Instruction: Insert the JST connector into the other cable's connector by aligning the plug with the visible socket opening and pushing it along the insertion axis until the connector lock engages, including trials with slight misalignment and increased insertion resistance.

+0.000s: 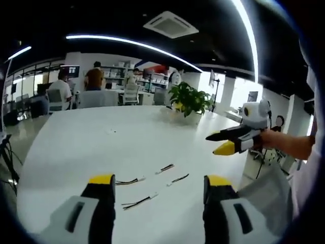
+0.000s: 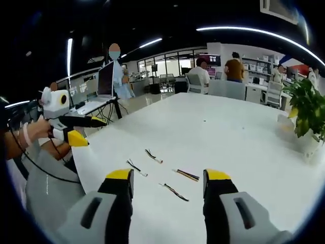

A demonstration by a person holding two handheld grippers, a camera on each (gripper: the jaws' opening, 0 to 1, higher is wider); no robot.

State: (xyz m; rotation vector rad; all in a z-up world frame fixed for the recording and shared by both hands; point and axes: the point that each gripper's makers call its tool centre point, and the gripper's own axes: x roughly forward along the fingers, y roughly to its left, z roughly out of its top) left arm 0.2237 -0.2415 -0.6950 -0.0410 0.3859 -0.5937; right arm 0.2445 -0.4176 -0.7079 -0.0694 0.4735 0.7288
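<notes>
Several short cables with small JST connectors lie scattered on the white table. In the left gripper view they are a pair near my jaws and two farther right. My left gripper hovers over them, open and holding nothing. The right gripper, held in a hand at the right, is above the table edge, jaws apart. In the right gripper view the cables lie just ahead of my open right gripper. The left gripper floats at the left.
A potted plant stands at the table's far side. Beyond it are office chairs, desks and seated people. A person stands by a monitor off the table's left edge. The table stretches wide around the cables.
</notes>
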